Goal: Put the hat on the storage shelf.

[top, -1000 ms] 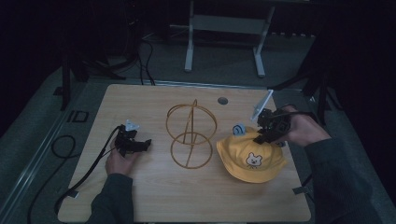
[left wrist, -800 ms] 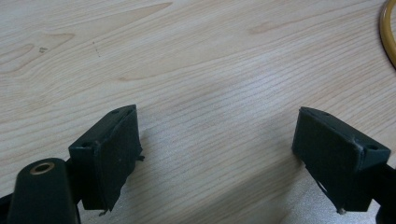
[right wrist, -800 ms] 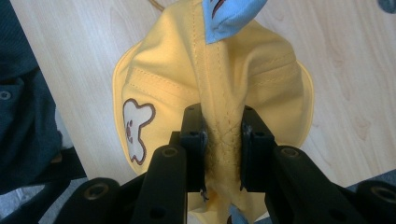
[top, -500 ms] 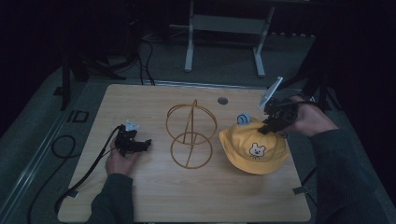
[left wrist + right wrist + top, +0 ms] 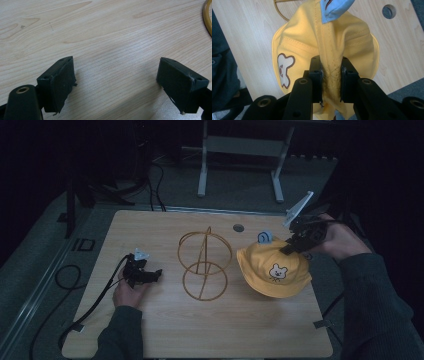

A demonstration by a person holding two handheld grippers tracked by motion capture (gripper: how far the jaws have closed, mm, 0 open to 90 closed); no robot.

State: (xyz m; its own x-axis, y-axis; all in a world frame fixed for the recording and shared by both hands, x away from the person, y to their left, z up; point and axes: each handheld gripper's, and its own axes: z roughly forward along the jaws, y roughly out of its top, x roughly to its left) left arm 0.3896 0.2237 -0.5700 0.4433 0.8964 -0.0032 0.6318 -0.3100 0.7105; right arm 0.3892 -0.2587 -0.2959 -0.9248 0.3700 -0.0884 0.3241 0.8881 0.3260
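Note:
A yellow hat (image 5: 272, 270) with a white bear patch and blue ears hangs over the table's right side, its brim touching the wood. My right gripper (image 5: 291, 245) is shut on the hat's crown; the right gripper view has the yellow fabric (image 5: 332, 47) pinched into a fold between the two black jaws of the right gripper (image 5: 331, 75). A gold wire stand (image 5: 204, 265) made of two rings and a post sits mid-table. At the left, my left gripper (image 5: 152, 274) rests on the table, and the left gripper (image 5: 117, 82) is open over bare wood.
The wooden table (image 5: 165, 325) has a round cable hole (image 5: 238, 227) at its back edge. A black cable (image 5: 90, 307) trails from the left gripper off the table's left side. A metal frame (image 5: 240, 147) stands on the floor behind the table.
My right gripper has lifted the hat's crown and moved right and back, pulling the hat up into a peak. The left hand and the stand have stayed put.

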